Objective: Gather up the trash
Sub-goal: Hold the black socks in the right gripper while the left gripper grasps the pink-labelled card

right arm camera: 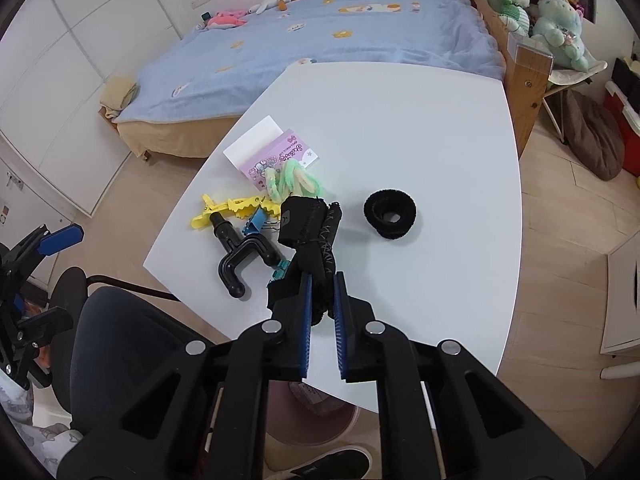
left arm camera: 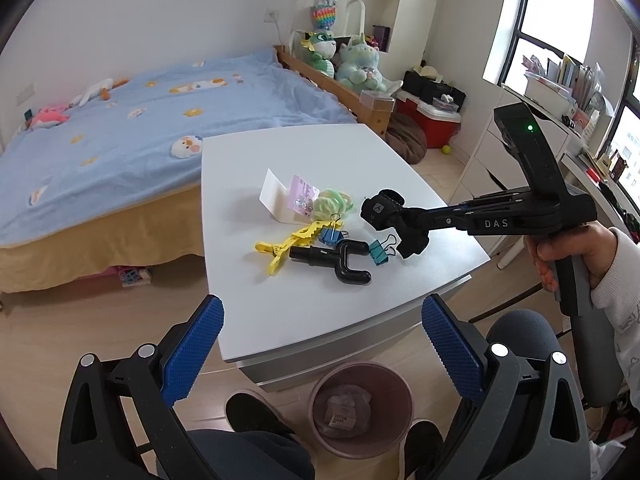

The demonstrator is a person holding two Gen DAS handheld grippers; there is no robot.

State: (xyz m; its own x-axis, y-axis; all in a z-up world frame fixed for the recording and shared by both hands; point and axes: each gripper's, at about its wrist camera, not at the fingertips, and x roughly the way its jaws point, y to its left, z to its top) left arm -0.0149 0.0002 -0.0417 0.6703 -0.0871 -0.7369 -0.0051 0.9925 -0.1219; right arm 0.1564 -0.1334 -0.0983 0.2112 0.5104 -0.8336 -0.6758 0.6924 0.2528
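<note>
Right gripper (right arm camera: 322, 300) is clamping a black stitched fabric strap (right arm camera: 310, 236), holding it above the white tabletop (right arm camera: 420, 128). Left gripper (left arm camera: 320, 344) is hanging wide open, empty, above the pink round wastebasket (left arm camera: 394, 446).

We see a bed (left arm camera: 120, 120) under a blue blanket, white walls behind it, wood floor (left arm camera: 60, 340) below, bright windows (left arm camera: 536, 8) right.

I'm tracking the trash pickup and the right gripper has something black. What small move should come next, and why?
Probably carry the black strap off the table's near edge toward the pink bin on the floor below. The right gripper is shut on it and it appears lifted; the left gripper hangs open, holding nothing.
</note>
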